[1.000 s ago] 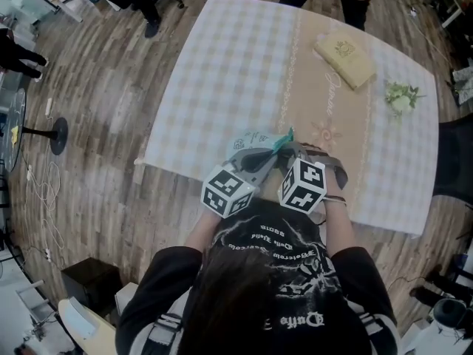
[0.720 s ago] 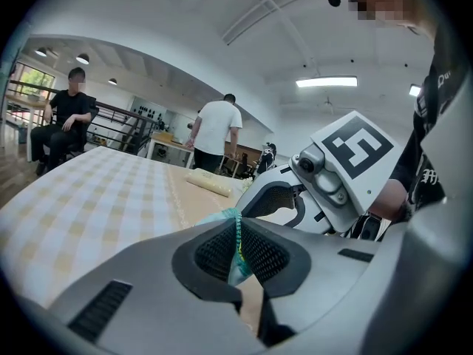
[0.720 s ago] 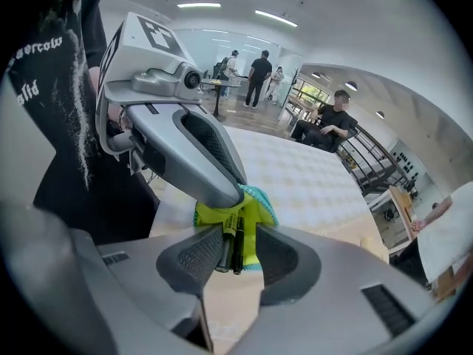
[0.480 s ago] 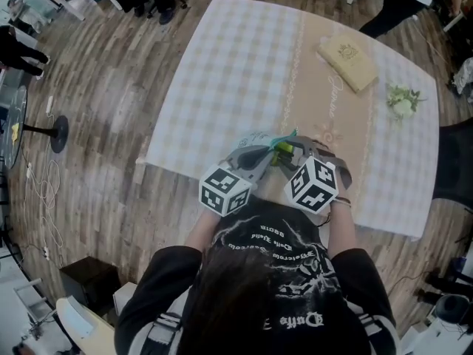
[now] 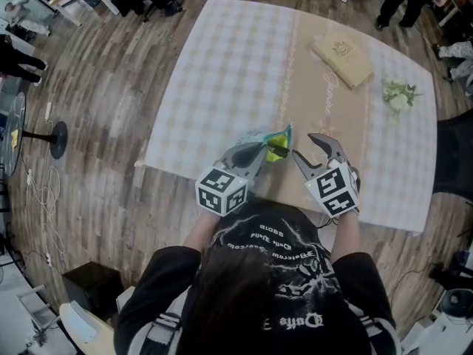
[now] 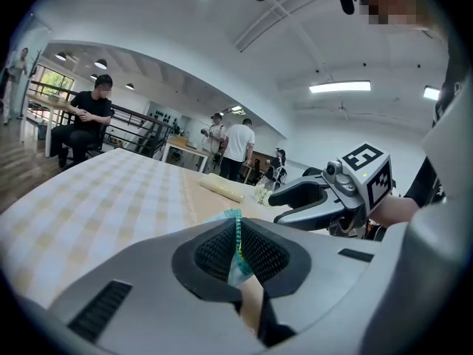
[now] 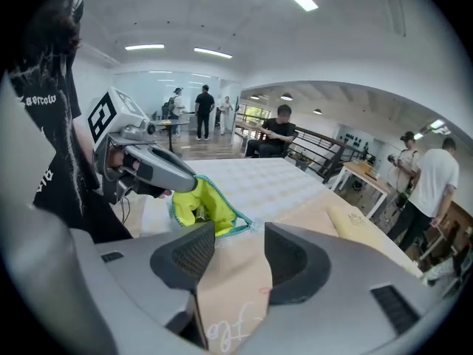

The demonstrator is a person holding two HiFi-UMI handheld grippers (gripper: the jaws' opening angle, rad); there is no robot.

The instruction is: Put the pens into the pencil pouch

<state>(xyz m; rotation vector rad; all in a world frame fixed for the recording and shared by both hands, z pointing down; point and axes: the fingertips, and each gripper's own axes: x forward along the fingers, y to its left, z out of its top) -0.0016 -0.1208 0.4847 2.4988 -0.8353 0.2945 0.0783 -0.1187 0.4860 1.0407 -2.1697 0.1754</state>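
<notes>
Where the head view looks down, the left gripper (image 5: 263, 149) pinches the teal edge of the pencil pouch (image 5: 277, 137), which gapes yellow-green at the checked tabletop's (image 5: 222, 65) 6 o'clock edge. Cursive script on the tan runner (image 5: 347, 117) is too small to read. In the left gripper view the pads clamp the pouch's zip. In the right gripper view the right gripper (image 7: 240, 246) has just been opening and stands wide and empty, with the pouch at 10 o'clock and people standing behind.
</notes>
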